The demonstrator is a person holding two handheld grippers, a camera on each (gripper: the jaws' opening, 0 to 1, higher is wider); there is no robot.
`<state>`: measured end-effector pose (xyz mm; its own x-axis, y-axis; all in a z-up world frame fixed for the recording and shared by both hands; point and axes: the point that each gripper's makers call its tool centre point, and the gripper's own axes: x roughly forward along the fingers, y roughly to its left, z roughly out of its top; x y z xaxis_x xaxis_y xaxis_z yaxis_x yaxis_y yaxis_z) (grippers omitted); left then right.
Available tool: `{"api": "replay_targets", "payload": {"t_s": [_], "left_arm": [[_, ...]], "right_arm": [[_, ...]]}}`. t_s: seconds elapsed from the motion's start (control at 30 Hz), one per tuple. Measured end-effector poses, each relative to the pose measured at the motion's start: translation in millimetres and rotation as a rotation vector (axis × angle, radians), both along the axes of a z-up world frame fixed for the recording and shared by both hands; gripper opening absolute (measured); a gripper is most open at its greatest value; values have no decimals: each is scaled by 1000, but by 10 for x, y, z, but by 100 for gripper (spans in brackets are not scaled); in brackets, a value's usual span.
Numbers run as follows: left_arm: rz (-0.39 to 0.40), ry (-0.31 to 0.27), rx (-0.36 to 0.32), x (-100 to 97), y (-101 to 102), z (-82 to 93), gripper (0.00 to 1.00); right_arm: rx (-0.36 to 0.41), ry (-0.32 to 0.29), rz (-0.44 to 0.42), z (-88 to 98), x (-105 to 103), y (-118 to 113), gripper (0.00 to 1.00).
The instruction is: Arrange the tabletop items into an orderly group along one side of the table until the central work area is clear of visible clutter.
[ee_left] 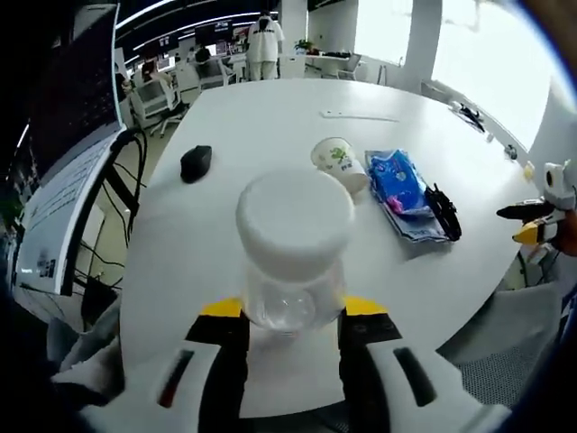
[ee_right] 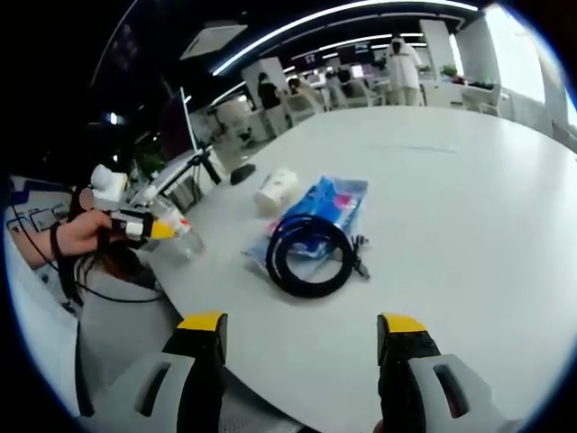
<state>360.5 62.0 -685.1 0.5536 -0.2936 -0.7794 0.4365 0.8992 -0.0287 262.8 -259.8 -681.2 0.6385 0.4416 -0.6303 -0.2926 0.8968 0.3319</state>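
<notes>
Left gripper view: left gripper (ee_left: 293, 316) has its fingers (ee_left: 221, 347) clamped on a clear jar (ee_left: 293, 293) w/ white lid (ee_left: 295, 219), near the table (ee_left: 270, 117) edge at 6 o'clock. Beyond the jar, 12–1 o'clock: paper cup (ee_left: 339, 162) on its side, touching a blue packet (ee_left: 399, 180); black cable coil (ee_left: 442, 212) along the packet's far side at 2 o'clock. Black mouse (ee_left: 196, 163) sits apart at 10 o'clock. Jar looks empty, so prob. light, but smooth plastic, slippery; grip on the body below the lid seems safest.

Right gripper view: right gripper (ee_right: 302, 361) fingers (ee_right: 203, 356) spread wide, nothing between, hovering at the table (ee_right: 451, 180) edge. Cable coil (ee_right: 311, 253) lies at 12 o'clock on the packet (ee_right: 334, 200), cup (ee_right: 276, 189) at 11. Coil is floppy; pinch several loops together. Jar (ee_right: 180, 236) at 9 o'clock in the other gripper (ee_right: 149, 228).
</notes>
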Motion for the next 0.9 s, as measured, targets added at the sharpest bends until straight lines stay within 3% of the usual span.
{"api": "replay_targets", "payload": {"t_s": [0.43,0.9], "left_arm": [[-38,-5,-54,0,-26,7,40],[-165,-60,-116,67,-95,117,43]], "right_arm": [[2,3,10,-1,5,66,69],[3,7,19,-10,0,113,69]]}}
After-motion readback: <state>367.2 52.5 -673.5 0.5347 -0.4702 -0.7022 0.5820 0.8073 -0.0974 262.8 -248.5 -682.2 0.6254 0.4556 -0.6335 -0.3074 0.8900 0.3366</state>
